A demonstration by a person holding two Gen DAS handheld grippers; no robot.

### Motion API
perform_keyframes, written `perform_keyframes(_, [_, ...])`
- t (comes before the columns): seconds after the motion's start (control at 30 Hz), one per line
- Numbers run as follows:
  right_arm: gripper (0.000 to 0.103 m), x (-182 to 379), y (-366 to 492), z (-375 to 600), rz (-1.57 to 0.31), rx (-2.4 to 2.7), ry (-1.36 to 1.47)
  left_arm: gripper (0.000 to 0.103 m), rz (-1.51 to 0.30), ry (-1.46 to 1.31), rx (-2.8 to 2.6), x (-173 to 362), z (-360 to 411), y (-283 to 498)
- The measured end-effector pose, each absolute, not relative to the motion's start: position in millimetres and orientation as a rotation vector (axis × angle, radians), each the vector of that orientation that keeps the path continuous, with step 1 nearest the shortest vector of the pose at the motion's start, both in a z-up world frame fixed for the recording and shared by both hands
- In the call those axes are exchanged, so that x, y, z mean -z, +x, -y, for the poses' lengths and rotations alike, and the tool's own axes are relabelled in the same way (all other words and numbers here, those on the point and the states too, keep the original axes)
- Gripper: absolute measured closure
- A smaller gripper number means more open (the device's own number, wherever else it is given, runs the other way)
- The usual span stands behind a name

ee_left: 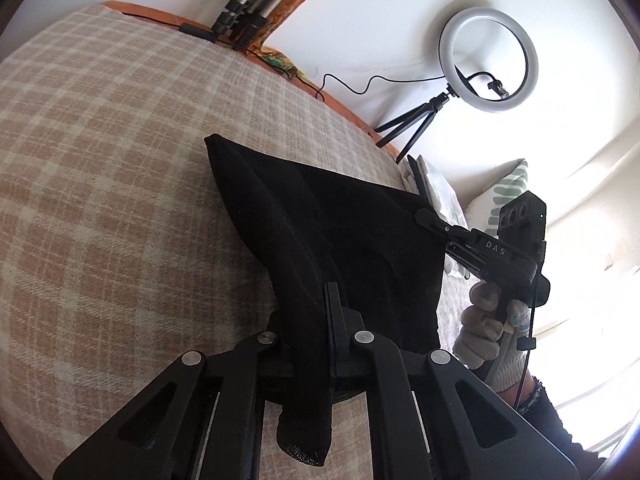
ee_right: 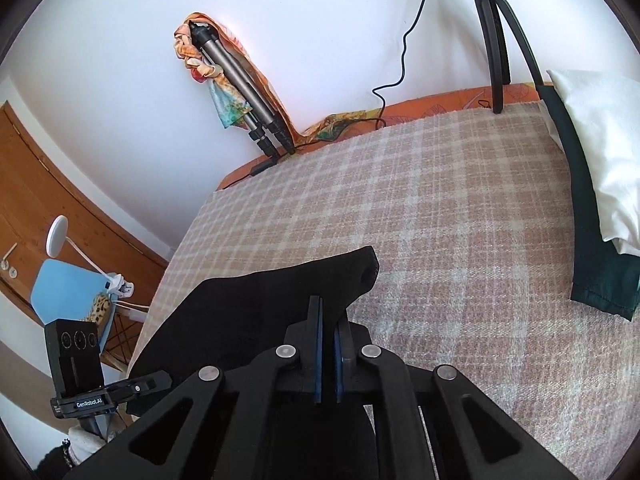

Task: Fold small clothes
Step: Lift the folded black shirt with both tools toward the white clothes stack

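Where the plaid blanket covers the bed, a black garment hangs lifted above it (mesh hem drooping), left gripper clamped on one edge, right gripper pinching the opposite edge.

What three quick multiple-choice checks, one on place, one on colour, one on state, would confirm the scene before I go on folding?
1. Where does the ring light stand?
A. On the floor by the door
B. At the bed's far edge by the white wall
C. On the pillow

2. What colour is the garment held by the grippers?
A. Black
B. White
C. Orange

3. How is the garment now?
A. Lying flat, untouched
B. Folded into a neat stack
C. Pinched by the left gripper and right gripper

Answers: 1 B, its tripod stands beside the plaid blanket; 2 A, it is dark all over; 3 C, cloth runs between each pair of fingers.
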State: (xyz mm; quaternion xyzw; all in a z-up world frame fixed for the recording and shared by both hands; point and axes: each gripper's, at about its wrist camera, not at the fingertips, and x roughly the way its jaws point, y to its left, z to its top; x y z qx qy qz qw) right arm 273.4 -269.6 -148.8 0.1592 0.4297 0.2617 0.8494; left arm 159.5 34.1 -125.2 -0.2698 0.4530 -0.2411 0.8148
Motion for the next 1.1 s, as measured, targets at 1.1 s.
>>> perform_keyframes(1.1, [0.102, 28.7, 289.7, 494.9, -0.724, -0.315, 0.277, 0.097, -0.827, -0.395, 0.832, 59.9, 193.3, 263.9])
